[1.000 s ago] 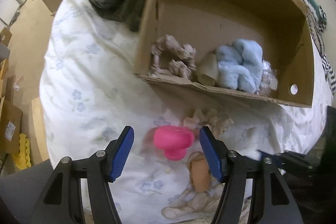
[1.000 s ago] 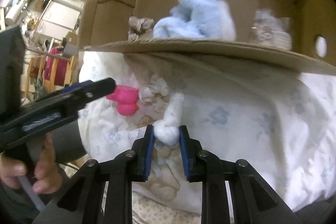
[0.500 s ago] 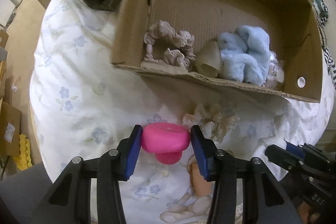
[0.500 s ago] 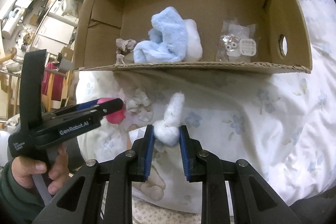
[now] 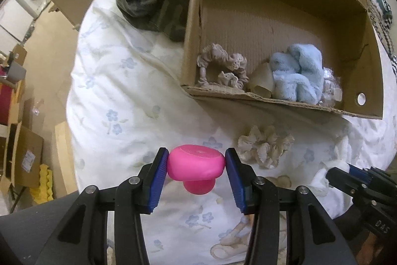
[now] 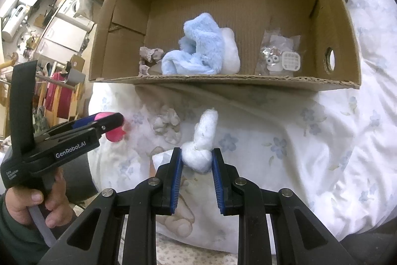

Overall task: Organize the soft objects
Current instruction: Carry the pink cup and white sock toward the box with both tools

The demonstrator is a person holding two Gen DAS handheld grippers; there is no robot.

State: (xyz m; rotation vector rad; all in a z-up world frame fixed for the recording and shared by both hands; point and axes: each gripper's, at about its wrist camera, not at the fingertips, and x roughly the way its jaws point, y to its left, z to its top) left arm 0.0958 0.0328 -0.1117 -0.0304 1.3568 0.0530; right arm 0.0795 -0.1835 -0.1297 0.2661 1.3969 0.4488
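Only the right wrist view shows the clear packet of small parts [image 6: 281, 57] plainly, lying flat in the cardboard box [image 6: 223, 80] to the right of the blue plush [image 6: 198, 51]; from the left wrist view it is half hidden behind that plush [image 5: 296, 75]. The left view alone shows the whole dusty-pink scrunchie [image 5: 222, 71] in the box's left corner and the dark garment [image 5: 153, 1] beyond the box [image 5: 273, 101].

The left gripper [image 5: 196, 165] has its blue pads pressed against both sides of the pink mushroom-shaped toy [image 5: 196, 167], cap flat on top, stem pointing down toward the floral duvet [image 5: 119, 91]. The right gripper [image 6: 197, 160] pinches the white fluffy piece [image 6: 202, 140] at its lower end; its long axis runs away from the fingers toward the box. A beige scrunchie [image 5: 265, 147] lies on the duvet between the two grippers, just before the box.
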